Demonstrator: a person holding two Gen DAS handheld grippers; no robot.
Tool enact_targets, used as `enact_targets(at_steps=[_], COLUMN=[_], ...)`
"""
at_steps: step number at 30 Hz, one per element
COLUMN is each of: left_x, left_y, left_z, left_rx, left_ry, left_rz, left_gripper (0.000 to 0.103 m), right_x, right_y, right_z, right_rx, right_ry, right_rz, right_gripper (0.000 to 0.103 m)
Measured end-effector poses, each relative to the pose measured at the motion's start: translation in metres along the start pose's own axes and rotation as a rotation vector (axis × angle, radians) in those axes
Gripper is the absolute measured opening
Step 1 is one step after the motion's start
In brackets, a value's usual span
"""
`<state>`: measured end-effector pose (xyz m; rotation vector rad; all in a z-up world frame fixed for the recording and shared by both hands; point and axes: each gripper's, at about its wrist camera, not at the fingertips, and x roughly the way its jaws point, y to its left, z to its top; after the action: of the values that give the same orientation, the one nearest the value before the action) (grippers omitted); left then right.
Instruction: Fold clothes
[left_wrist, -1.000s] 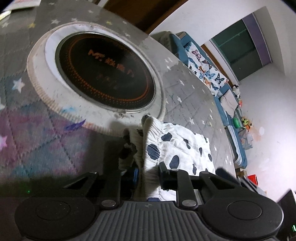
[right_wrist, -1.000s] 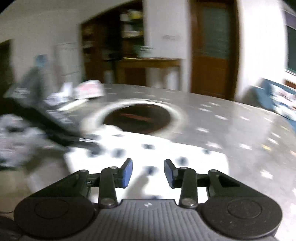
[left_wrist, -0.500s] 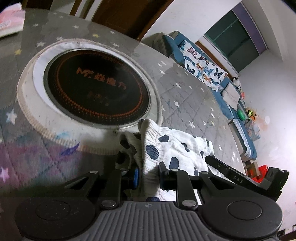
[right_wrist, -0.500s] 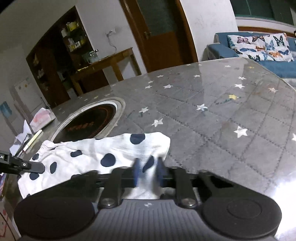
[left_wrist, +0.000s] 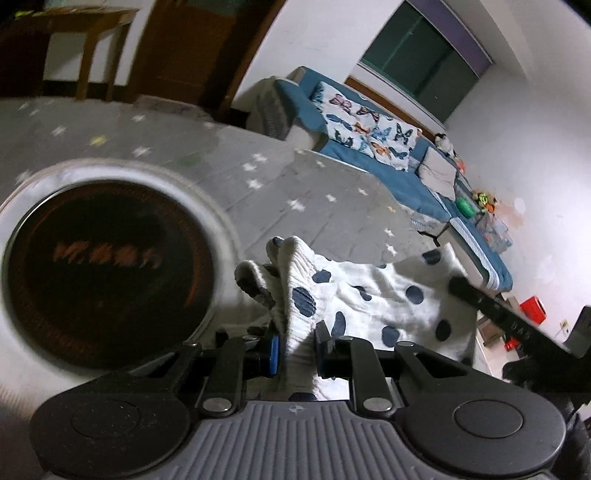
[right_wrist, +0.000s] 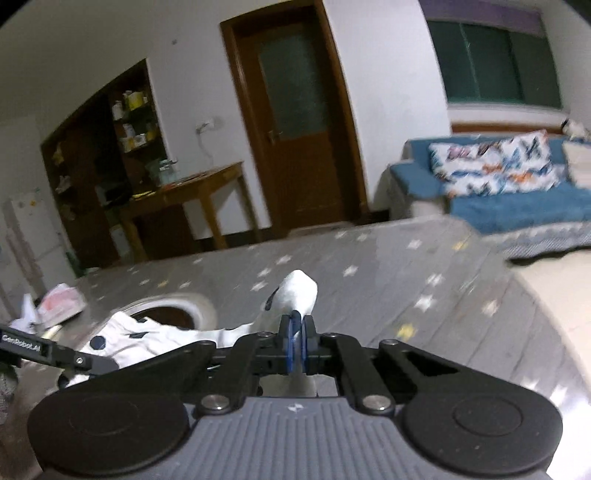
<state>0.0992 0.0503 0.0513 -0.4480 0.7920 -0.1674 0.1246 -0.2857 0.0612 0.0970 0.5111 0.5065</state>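
Both tongs clamped on the cloth: left gripper pinches a bunched ribbed hem, right gripper nearly fully closed on a corner. White w/ navy dots garment hangs btwn them over grey star-print table, beside round black cooktop.

White cotton garment with navy polka dots; grey quilted counter with pale stars; black round hob, orange lettering; blue sofa, butterfly-print cushion.
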Motion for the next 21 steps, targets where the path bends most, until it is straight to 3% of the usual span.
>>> enact_targets(at_steps=[10,13,17,21], left_x=[0.063,0.082,0.105,0.104], left_y=[-0.042,-0.043,-0.040,-0.034], left_z=[0.042,0.043,0.038,0.036], left_rx=[0.104,0.112,0.131,0.167], left_ry=[-0.004,0.014,0.063,0.067], left_rz=[0.007,0.021,0.058,0.093], left_gripper=[0.020,0.021,0.025,0.049], right_x=[0.040,0.062,0.089,0.097], right_y=[-0.052,-0.066,-0.085,-0.091], right_z=[0.037,0.033,0.016,0.005], right_rx=[0.008,0.024,0.078,0.094], right_ry=[0.000,0.036,0.112,0.138], right_rz=[-0.151,-0.191,-0.236,-0.225], right_gripper=[0.004,0.004,0.012,0.016])
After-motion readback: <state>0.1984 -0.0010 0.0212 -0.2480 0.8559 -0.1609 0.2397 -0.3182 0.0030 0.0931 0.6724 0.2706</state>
